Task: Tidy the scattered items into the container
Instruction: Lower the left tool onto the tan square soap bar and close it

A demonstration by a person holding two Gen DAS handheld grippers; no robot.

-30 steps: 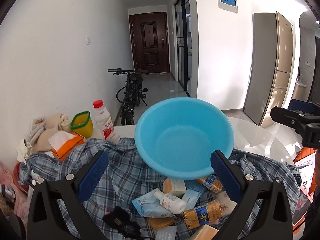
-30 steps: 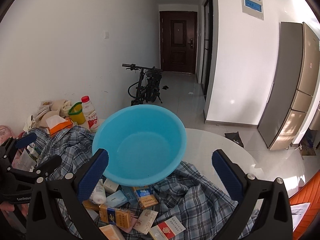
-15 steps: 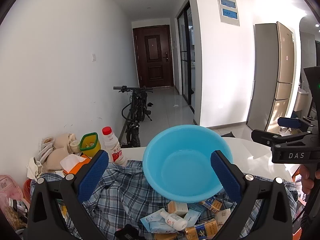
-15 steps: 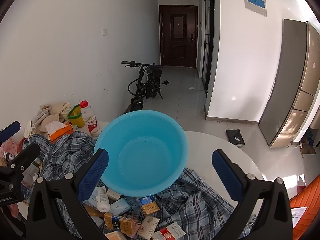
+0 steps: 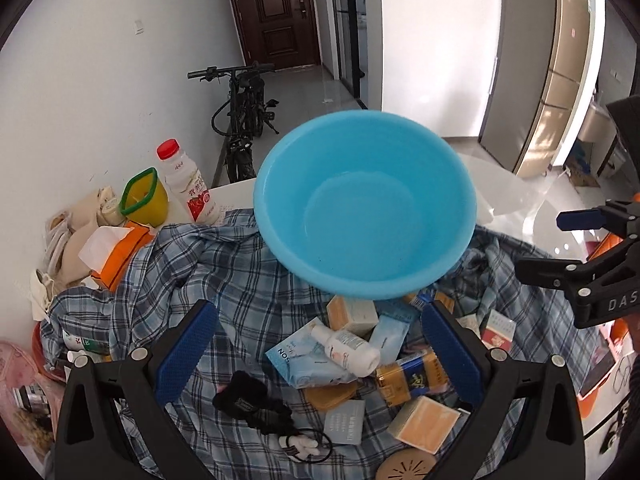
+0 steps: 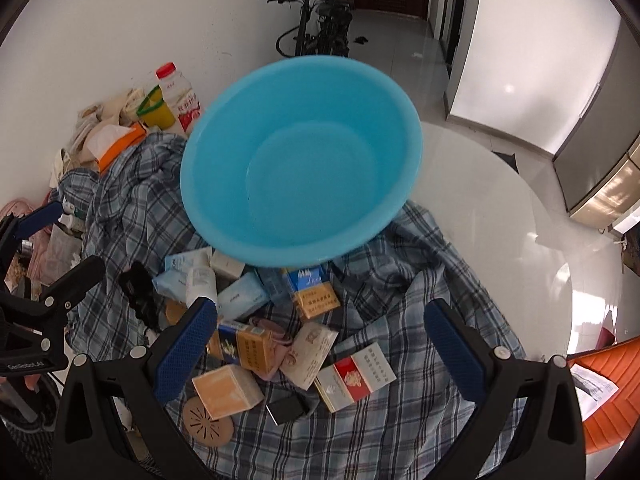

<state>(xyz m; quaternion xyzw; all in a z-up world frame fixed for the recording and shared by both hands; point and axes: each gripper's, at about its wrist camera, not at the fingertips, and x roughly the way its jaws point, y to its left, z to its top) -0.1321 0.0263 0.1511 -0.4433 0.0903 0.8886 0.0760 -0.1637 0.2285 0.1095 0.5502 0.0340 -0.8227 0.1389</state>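
An empty blue basin (image 5: 366, 204) sits tilted on a plaid shirt (image 5: 224, 276) on the white round table; it also shows in the right wrist view (image 6: 300, 160). Scattered items lie in front of it: a small white bottle (image 5: 348, 350), a blue packet (image 5: 304, 360), a yellow-blue carton (image 5: 412, 376), a tan box (image 5: 424, 424), a black item with cord (image 5: 256, 404), and a red-white pack (image 6: 354, 376). My left gripper (image 5: 316, 356) is open above these items. My right gripper (image 6: 320, 352) is open above the cartons.
A red-capped milk bottle (image 5: 186, 184), a yellow cup (image 5: 144, 200), an orange tissue box (image 5: 116, 252) and bags stand at the table's left by the wall. A bicycle (image 5: 244, 116) is beyond. An orange chair (image 6: 608, 392) is at the right.
Both grippers have tilted downward and come closer over the table, so the scattered items now lie between their fingers. Nothing has been picked up.
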